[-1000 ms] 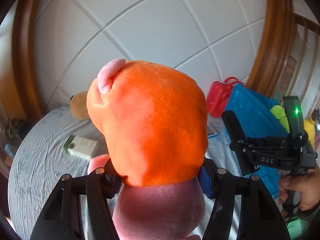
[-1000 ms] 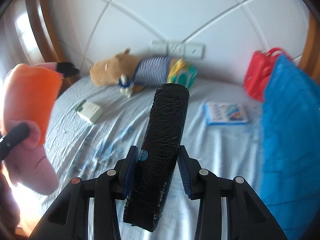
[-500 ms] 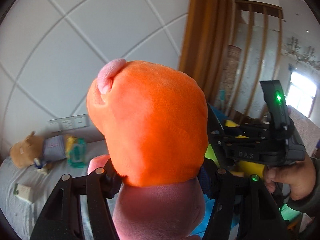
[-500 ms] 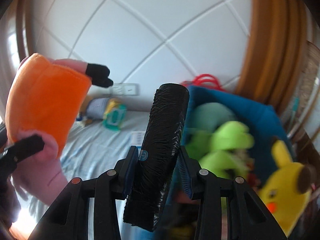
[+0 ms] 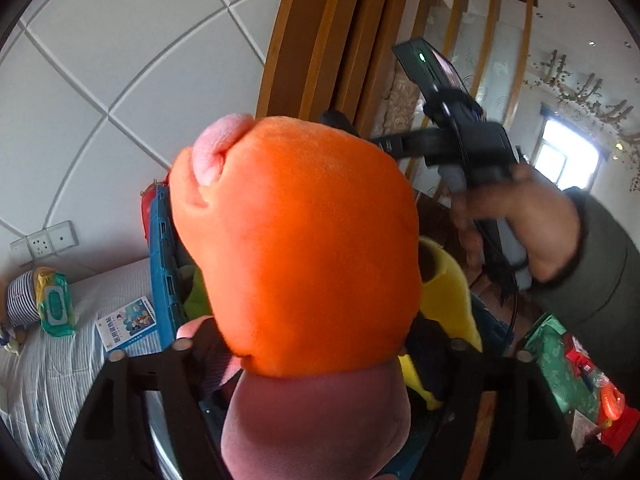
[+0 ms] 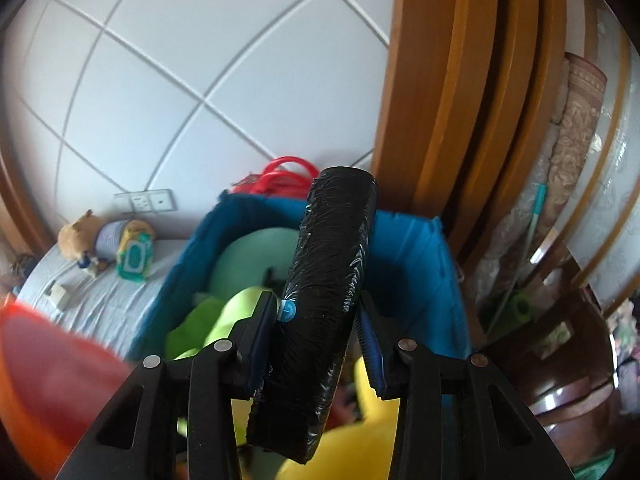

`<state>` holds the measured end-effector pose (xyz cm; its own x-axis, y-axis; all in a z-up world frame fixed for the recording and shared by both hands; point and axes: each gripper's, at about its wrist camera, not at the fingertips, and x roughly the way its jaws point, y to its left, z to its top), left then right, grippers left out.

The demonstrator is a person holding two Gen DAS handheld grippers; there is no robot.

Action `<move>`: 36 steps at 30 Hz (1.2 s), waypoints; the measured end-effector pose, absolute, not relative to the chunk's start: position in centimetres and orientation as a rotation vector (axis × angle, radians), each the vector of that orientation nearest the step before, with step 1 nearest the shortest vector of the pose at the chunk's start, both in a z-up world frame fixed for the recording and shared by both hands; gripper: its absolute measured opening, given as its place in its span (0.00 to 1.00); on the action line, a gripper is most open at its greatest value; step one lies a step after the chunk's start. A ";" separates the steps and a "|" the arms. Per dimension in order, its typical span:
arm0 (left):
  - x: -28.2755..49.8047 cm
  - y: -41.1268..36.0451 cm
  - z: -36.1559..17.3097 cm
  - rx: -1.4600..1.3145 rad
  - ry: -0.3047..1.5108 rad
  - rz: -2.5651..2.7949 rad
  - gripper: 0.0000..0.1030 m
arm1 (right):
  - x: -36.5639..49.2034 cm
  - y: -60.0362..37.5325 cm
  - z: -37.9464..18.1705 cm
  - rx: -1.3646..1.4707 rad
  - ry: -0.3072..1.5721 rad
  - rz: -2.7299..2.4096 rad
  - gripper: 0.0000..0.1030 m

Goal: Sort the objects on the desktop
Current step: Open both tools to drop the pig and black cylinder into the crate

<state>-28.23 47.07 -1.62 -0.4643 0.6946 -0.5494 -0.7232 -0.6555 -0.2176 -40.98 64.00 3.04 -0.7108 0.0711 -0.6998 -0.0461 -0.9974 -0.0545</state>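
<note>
Left gripper jaws have just been opening wide; orange-and-pink plush toy sitting loose between them. Right gripper jaws clamping black wrapped roll, hanging over blue bin crowded with plush toys; bed lying beyond its left wall.

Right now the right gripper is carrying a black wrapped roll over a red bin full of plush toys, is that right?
Not quite: the bin is blue, not red, as the right wrist view shows. The right gripper does hold the black wrapped roll over it, with plush toys inside.
</note>
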 end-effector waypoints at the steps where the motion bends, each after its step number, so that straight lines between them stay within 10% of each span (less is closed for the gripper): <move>1: -28.8 47.7 -2.2 -0.814 0.073 2.149 0.96 | -41.8 64.9 2.8 -1.179 -0.049 2.840 0.38; 3: -29.4 48.5 -3.2 -0.879 0.075 2.145 1.00 | -43.9 66.4 1.8 -1.262 -0.035 2.790 0.47; 6: -29.8 47.5 -3.2 -0.884 0.061 2.177 1.00 | -45.0 68.3 1.0 -1.265 0.020 2.762 0.97; 20: -33.3 33.1 -5.6 -0.963 -0.041 2.372 1.00 | -42.4 58.2 1.2 -1.232 -0.010 2.956 0.96; 36: -40.9 -0.7 -18.5 -1.201 -0.131 2.630 1.00 | -38.6 35.9 1.6 -1.152 -0.005 2.978 0.96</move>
<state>-40.88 -0.67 -18.52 -0.6304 0.2597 -0.7316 -0.1859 -0.9655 -0.1825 -38.60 35.86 1.58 -0.7386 -0.0473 -0.6725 0.0495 -0.9986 0.0160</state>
